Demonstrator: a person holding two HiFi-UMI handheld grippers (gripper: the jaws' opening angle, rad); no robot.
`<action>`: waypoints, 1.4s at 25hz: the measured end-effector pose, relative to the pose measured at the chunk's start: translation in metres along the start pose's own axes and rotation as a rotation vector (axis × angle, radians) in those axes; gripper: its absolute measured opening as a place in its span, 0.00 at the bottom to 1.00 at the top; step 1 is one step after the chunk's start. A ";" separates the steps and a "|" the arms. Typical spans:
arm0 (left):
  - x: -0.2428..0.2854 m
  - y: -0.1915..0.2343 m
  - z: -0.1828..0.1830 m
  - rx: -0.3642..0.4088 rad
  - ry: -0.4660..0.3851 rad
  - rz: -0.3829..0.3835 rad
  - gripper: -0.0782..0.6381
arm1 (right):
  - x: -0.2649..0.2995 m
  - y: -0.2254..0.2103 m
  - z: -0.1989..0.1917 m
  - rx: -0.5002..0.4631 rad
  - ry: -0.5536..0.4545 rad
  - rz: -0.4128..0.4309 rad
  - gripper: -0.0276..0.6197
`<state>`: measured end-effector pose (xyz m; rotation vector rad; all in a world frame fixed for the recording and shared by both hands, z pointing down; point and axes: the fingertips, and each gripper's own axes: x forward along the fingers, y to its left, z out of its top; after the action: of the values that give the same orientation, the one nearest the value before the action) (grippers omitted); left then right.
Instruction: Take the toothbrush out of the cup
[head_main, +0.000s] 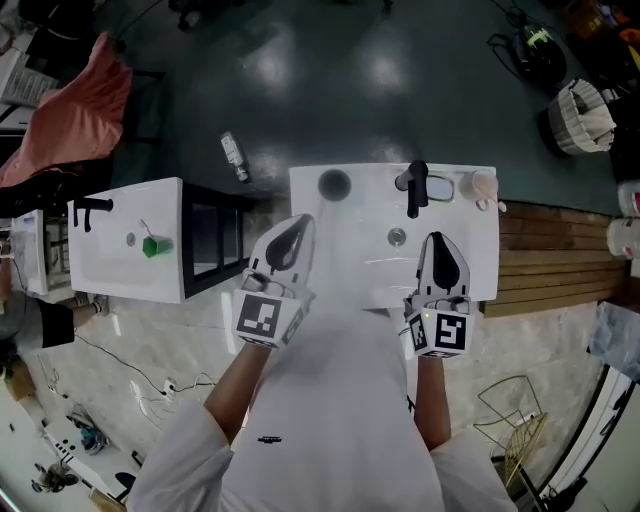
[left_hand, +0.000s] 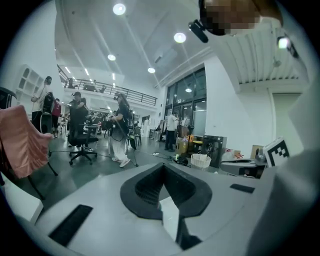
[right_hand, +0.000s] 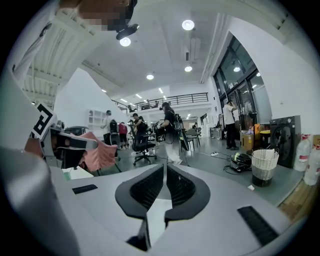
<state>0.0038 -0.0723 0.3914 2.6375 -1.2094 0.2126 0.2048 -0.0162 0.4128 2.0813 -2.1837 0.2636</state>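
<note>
White washbasin (head_main: 470, 250) fills mid-frame, with a black tap (head_main: 416, 188) at its top edge. Left gripper (head_main: 298, 228) and right gripper (head_main: 438, 242) hover over its lower half, both w/ jaws clenched on nothing, so neither is ready to grab. The likely cup (head_main: 333, 184) is the dark round thing at the basin's upper left; the toothbrush is too small to make out. Best approach, prob.: open the left jaws first, come down from above, pinch the handle, then lift straight up w/o tipping the cup.
</note>
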 end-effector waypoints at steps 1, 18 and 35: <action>0.002 -0.005 0.000 0.006 0.004 -0.011 0.11 | 0.000 -0.003 0.001 -0.002 -0.004 -0.004 0.04; 0.048 -0.074 -0.008 0.016 0.030 -0.154 0.11 | -0.005 -0.101 -0.004 -0.030 0.004 -0.131 0.16; 0.083 -0.104 -0.025 0.025 0.108 -0.240 0.11 | 0.019 -0.218 -0.059 -0.037 0.114 -0.303 0.26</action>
<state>0.1356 -0.0599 0.4187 2.7223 -0.8530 0.3239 0.4188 -0.0325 0.4852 2.2748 -1.7662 0.3005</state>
